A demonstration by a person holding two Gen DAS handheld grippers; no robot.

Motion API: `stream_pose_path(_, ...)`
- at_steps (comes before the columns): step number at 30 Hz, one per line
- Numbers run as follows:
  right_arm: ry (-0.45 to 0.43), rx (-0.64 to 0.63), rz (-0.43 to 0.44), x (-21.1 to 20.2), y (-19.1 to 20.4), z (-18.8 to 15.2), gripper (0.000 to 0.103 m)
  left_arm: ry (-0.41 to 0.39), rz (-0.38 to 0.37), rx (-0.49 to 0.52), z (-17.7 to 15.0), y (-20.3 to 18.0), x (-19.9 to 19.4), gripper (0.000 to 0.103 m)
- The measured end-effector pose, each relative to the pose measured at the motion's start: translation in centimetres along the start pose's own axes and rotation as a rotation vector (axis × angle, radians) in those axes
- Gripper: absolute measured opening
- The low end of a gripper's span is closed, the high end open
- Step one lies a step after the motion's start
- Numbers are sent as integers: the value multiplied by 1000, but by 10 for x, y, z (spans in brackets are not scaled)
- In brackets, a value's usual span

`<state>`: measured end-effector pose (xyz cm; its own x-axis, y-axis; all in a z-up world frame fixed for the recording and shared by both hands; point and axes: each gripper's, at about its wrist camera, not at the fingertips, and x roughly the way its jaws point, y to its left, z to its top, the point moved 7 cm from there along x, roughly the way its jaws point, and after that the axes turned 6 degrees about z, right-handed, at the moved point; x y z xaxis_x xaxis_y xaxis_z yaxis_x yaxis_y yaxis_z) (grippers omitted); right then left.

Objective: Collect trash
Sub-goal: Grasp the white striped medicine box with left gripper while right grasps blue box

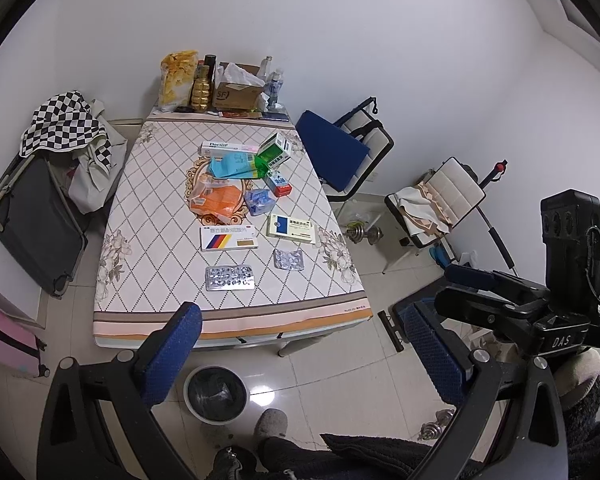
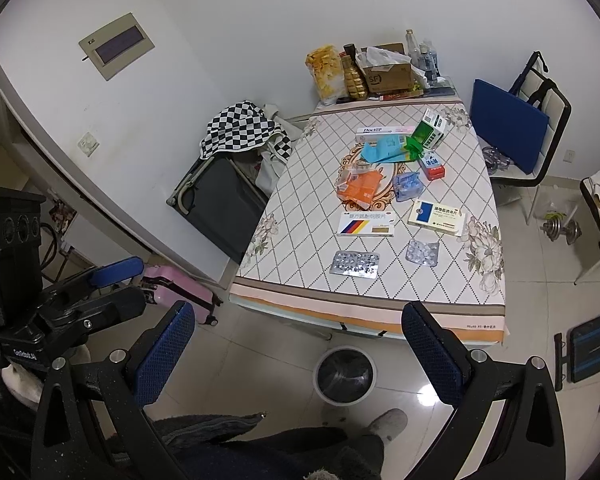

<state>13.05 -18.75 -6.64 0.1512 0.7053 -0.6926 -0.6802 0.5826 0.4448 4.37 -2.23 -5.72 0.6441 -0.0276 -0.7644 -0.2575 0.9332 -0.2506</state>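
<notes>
From the left wrist: the left gripper [image 1: 300,360] hangs above the near edge of the table [image 1: 140,216], its blue-padded fingers [image 1: 172,360] spread wide with nothing between them. The trash sits well ahead — two blister packs [image 1: 229,277] nearest, then two flat pill boxes [image 1: 229,238], then a heap of orange wrapper [image 1: 220,200], blue packets and a green box [image 1: 275,151] around the table's middle. The bin [image 1: 215,393] stands on the floor just under the near edge, beside a slippered foot. The right gripper [image 1: 500,304] shows at the right, low beside the table.

From the right wrist: the right gripper [image 2: 300,356] is likewise wide open and empty, held back from the table [image 2: 300,248] with the bin [image 2: 345,374] almost straight below it.

To my eye nothing has been picked up yet. The sensible start is the nearest blister pack [image 2: 355,264] — it lies flat, so come in low, slide one finger under an edge, pinch firmly, then carry it the short way back and let go squarely over the bin.
</notes>
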Motion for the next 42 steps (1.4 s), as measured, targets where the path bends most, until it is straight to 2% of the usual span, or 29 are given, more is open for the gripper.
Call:
stream_pose_path(2,-10,14,-12,0,-1,3,103,-13,67,14,3,4,3,103)
stream_pose_path(4,-25,33,-51,3,-6,8,103,-34,194,36,10,14,13,103)
stream_pose_path(7,-27,54,-141,15,-20,18,103,-45,326,45,18,30,37,103)
stream_pose_path(10,-3,40,-264,38,-42,27,103,-30,412,50,23,48,73,103)
stream_pose_path(14,92,15,-390,89,-88,43,103,55,481,25,29,77,136,103)
stream_pose_path(20,279,-22,-474,180,-181,69,103,218,535,-33,31,100,234,103)
stream_pose_path(23,366,-54,-478,236,-232,88,103,320,541,-144,29,113,282,103)
stream_pose_path(28,530,-116,-441,333,-301,112,103,502,518,-417,19,135,367,103)
stream_pose_path(32,728,-246,-429,411,-342,115,103,583,499,-579,17,143,413,103)
stream_pose_path(35,818,-297,-388,441,-351,108,103,617,475,-704,17,147,431,103)
stream_pose_path(38,822,-293,-363,451,-354,110,101,624,420,-854,18,148,444,103)
stream_pose_path(39,802,-238,-365,451,-358,115,98,624,386,-927,17,148,450,103)
stream_pose_path(41,743,-96,-384,450,-370,129,93,628,336,-1054,16,148,461,92)
stream_pose_path(42,714,-29,-396,449,-376,134,89,639,328,-1107,13,148,466,91)
